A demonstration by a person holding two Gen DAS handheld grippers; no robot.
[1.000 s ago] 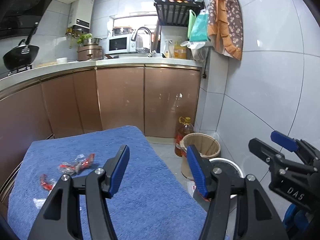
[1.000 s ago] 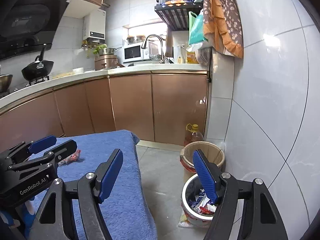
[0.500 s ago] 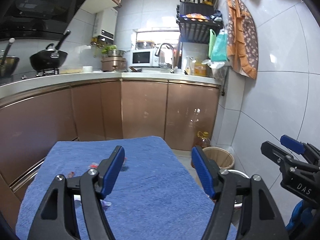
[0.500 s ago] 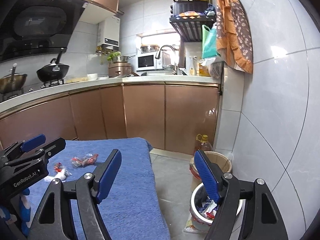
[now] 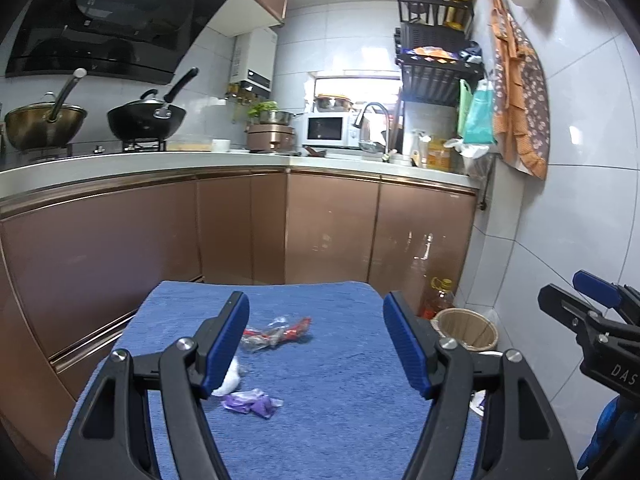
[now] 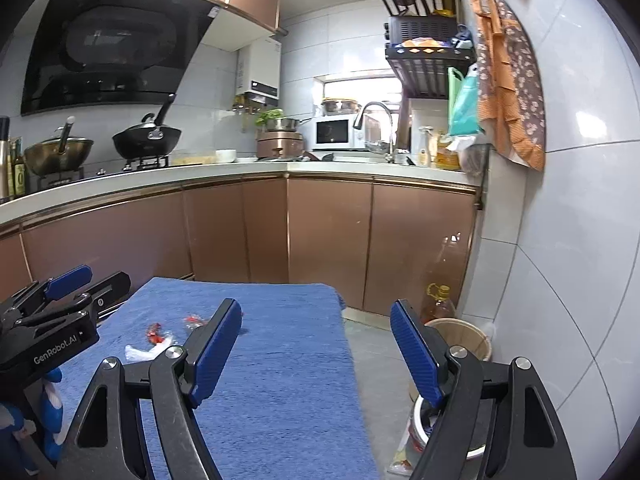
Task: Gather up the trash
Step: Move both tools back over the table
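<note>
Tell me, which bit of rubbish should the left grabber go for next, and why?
Probably the purple wrapper: it lies nearest on the blue towel, just ahead of the left gripper, whose jaws stand open and empty. Ease forward and down over it. The red wrapper lies farther back.

Both wrist views facing blue towel (image 5: pixel 340 380)

We see a white microwave (image 5: pixel 327 131) on the bench (image 5: pixel 240 160). Left of the microwave sit a black wok (image 5: pixel 146 120) and a brass pot (image 5: pixel 44 124); right of it, a faucet (image 5: pixel 372 114); below it, brown cabinets (image 5: pixel 328 224).
</note>
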